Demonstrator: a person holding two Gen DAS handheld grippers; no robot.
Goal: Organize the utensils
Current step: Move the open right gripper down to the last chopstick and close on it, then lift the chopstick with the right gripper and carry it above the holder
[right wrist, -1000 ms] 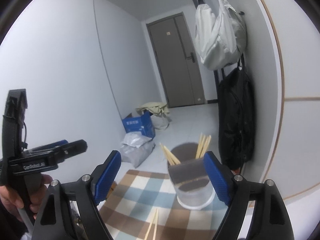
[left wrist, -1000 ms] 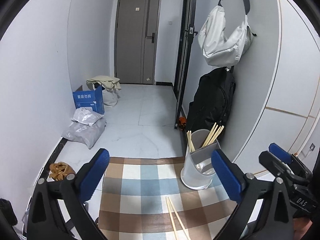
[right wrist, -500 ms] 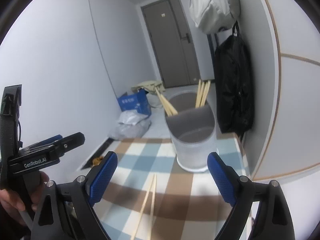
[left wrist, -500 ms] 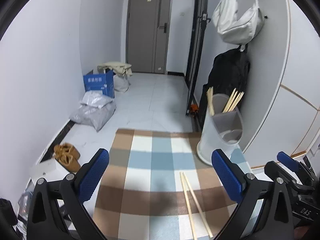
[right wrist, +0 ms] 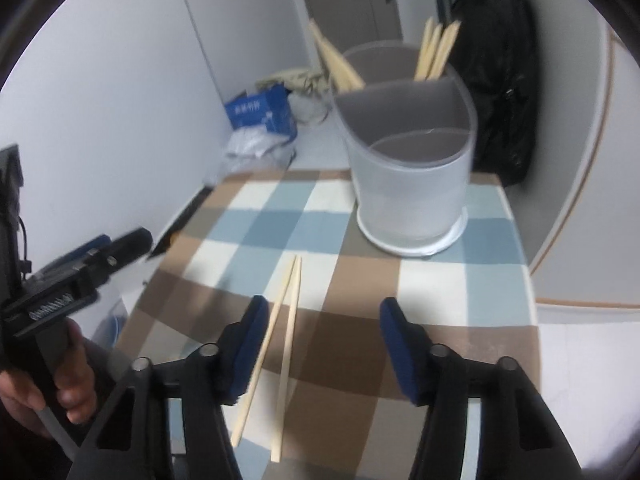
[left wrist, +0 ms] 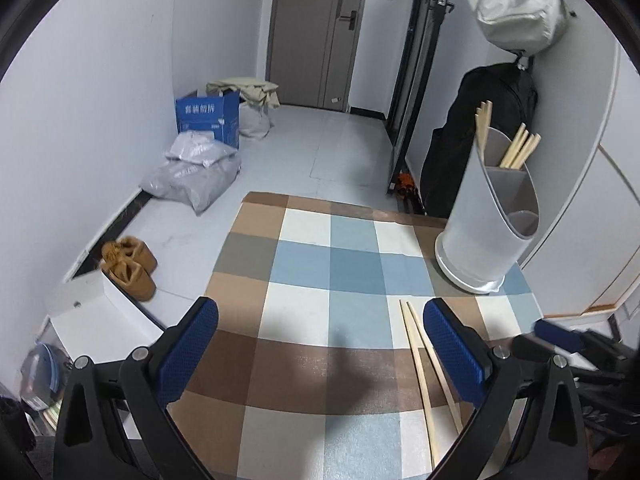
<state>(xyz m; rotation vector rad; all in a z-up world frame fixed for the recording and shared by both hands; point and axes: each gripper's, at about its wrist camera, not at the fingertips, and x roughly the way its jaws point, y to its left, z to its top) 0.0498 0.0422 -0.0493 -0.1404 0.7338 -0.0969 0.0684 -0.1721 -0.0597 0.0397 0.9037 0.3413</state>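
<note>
While two chopsticks [right wrist: 286, 336] lie loose on the checked counter [left wrist: 340, 272], just short of the holder [right wrist: 412, 196], the other sticks already stand in its rear compartments, so these two are probably the ones left to sort. Hanging over them, the right tool [right wrist: 320, 348] has just been closing to about half open; its jaws grip nothing, the left one touching or just over a stick. Left tool [left wrist: 320, 356] gapes wide, empty, beside the pair.

White Chinese characters stand on the blue box [left wrist: 208, 122], too small to read.
</note>
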